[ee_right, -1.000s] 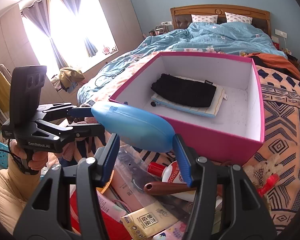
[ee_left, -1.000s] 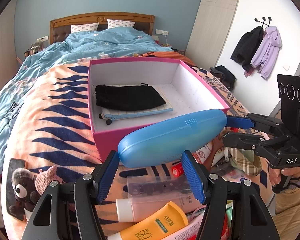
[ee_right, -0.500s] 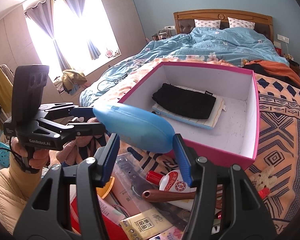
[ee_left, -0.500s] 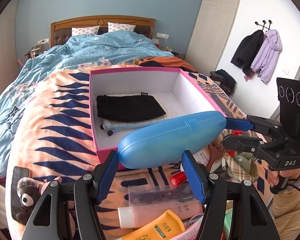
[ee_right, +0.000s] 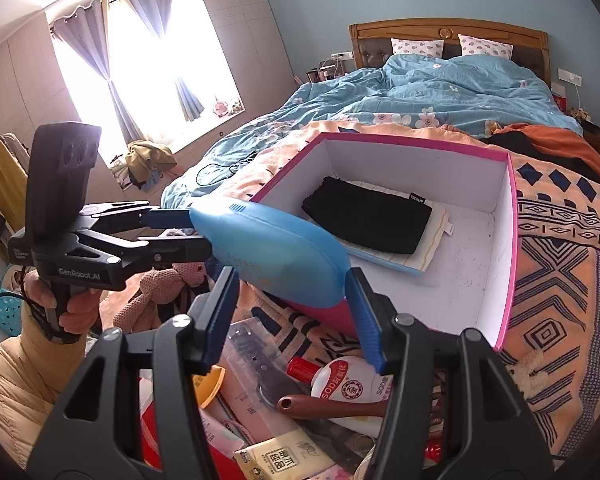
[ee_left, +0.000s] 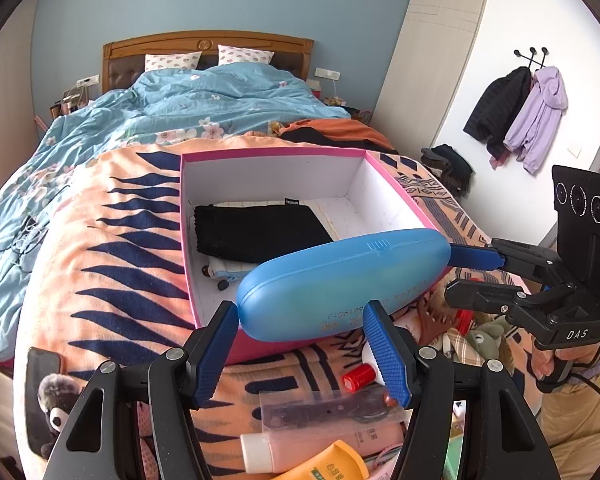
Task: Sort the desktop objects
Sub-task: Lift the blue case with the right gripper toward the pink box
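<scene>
While suspended clear of the bed, blue glasses case [ee_left: 340, 276] found over the near wall of the pink box [ee_left: 268, 176], long axis running across that wall, not yet inside.

Starting at the left of the left wrist view: patterned orange blanket [ee_left: 112, 240] under the box; soft, uneven footing, unsuited to setting anything down upright.

Moving right: left gripper [ee_left: 300, 316] clamped on the rounded near end of the case, ribbed blue pads pressed on either flank. Inside the box behind it, black pouch [ee_left: 256, 232] lying flat on a pale striped pouch, bare floor open to its right.

Further right: right gripper [ee_left: 466, 276] clamped on the opposite end of the case, one finger above and one below. Confirmed from the right wrist view, pads tight on both flanks there too.

Handling, as a judgement: hard moulded shell, stiff, light, probably hollow; smooth and curved, therefore inclined to slip out of pads seated on the tapering tips. Better held slightly inboard of each end, where the flanks run nearly parallel. Hinged along one long side by the look of the seam, so squeezing across the seam inadvisable. Fragile contents possible; cannot tell whether anything is inside. Lowering onto the bare floor preferable to dropping.
</scene>
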Demonstrator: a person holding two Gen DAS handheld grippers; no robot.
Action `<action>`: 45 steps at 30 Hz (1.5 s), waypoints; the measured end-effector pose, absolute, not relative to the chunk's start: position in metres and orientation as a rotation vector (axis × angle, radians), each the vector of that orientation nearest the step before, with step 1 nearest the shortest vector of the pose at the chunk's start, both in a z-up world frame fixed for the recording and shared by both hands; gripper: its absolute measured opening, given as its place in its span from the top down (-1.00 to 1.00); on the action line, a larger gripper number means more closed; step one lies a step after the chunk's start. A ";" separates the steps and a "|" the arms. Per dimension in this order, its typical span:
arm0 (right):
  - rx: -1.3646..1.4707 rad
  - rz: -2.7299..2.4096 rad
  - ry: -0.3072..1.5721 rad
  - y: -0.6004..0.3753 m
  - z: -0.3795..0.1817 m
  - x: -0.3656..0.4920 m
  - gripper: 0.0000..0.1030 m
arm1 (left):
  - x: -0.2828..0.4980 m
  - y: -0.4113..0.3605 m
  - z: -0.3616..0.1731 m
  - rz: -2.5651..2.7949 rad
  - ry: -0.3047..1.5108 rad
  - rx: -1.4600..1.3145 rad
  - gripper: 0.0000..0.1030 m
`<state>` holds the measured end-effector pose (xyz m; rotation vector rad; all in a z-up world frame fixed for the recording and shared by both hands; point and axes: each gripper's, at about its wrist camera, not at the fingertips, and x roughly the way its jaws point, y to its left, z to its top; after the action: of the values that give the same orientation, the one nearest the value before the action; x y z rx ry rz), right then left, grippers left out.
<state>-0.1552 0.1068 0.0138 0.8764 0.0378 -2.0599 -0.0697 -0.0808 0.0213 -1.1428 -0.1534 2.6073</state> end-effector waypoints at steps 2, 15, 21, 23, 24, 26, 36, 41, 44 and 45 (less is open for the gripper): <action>0.880 -2.055 0.032 0.107 0.015 -0.158 -0.12 | -0.072 -0.082 0.021 2.606 -0.159 -1.146 -0.28; 0.921 -2.036 0.013 0.104 0.009 -0.176 -0.12 | -0.092 -0.084 0.018 2.603 -0.181 -1.188 -0.28; 0.944 -2.029 0.004 0.104 0.007 -0.184 -0.12 | -0.099 -0.084 0.014 2.592 -0.195 -1.204 -0.28; 0.953 -2.025 0.007 0.103 0.006 -0.186 -0.12 | -0.101 -0.085 0.013 2.589 -0.200 -1.211 -0.28; 0.959 -2.024 0.009 0.102 0.005 -0.187 -0.12 | -0.102 -0.085 0.012 2.588 -0.204 -1.214 -0.28; 0.966 -2.023 0.016 0.101 0.004 -0.190 -0.12 | -0.104 -0.085 0.011 2.587 -0.208 -1.220 -0.28; 0.992 -2.018 0.022 0.093 -0.004 -0.198 -0.12 | -0.113 -0.090 0.003 2.586 -0.236 -1.253 -0.28; 1.001 -2.018 0.026 0.092 -0.006 -0.201 -0.12 | -0.115 -0.090 0.000 2.584 -0.239 -1.261 -0.28; 1.007 -2.019 0.029 0.092 -0.007 -0.202 -0.12 | -0.116 -0.089 -0.001 2.584 -0.238 -1.265 -0.28; 1.009 -2.019 0.029 0.092 -0.007 -0.203 -0.12 | -0.117 -0.089 -0.002 2.584 -0.237 -1.265 -0.28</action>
<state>-0.2029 0.0920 -0.0073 1.0087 0.0291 -2.0191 -0.1165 -0.0890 -0.0017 -1.2653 -0.2370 2.5842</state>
